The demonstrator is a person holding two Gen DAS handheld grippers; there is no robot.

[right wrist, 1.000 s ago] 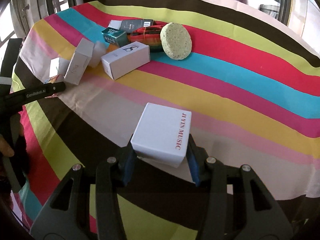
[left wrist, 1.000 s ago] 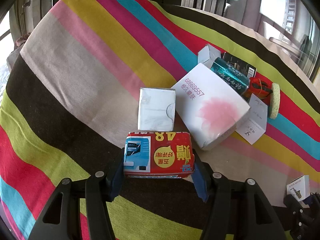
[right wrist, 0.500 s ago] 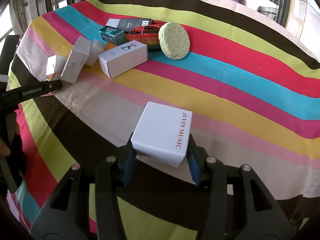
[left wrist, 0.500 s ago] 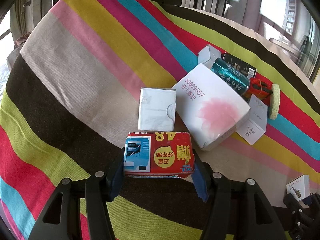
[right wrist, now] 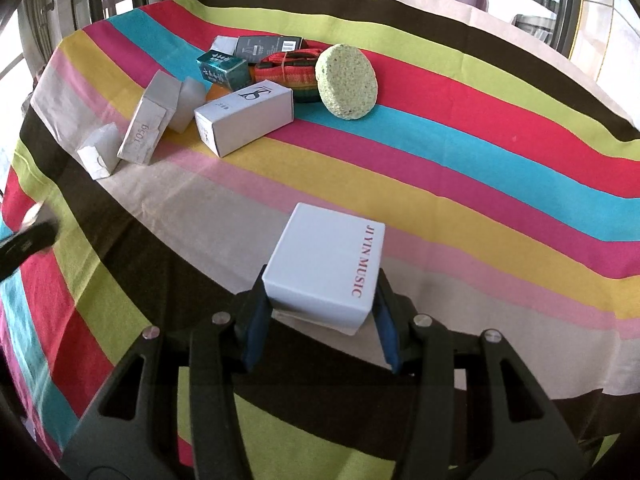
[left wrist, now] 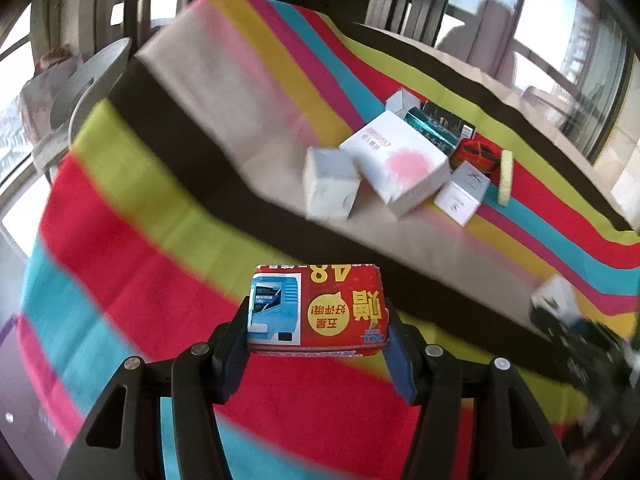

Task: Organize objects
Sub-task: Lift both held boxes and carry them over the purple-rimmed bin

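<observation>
My left gripper (left wrist: 316, 320) is shut on a red and blue printed pack (left wrist: 318, 310) and holds it above the near edge of the striped tablecloth (left wrist: 168, 208). My right gripper (right wrist: 320, 312) is shut on a white box lettered JIYIN MUSIC (right wrist: 326, 266), held low over the cloth (right wrist: 460, 168). A cluster of boxes lies beyond: a white box with a pink blotch (left wrist: 394, 160), a small white pack (left wrist: 330, 188), a white swan-logo box (right wrist: 244, 120), a teal box (right wrist: 222, 68).
A green oval sponge (right wrist: 347, 82), a striped strap bundle (right wrist: 290, 70) and a black box (right wrist: 268, 45) lie at the cluster's far side. The left gripper's body (right wrist: 24, 244) shows at the left edge of the right wrist view. Windows ring the table.
My left gripper has pulled back and lifted with the red pack, away from the cluster; the view is blurred. My right gripper has shifted slightly with its white box.
</observation>
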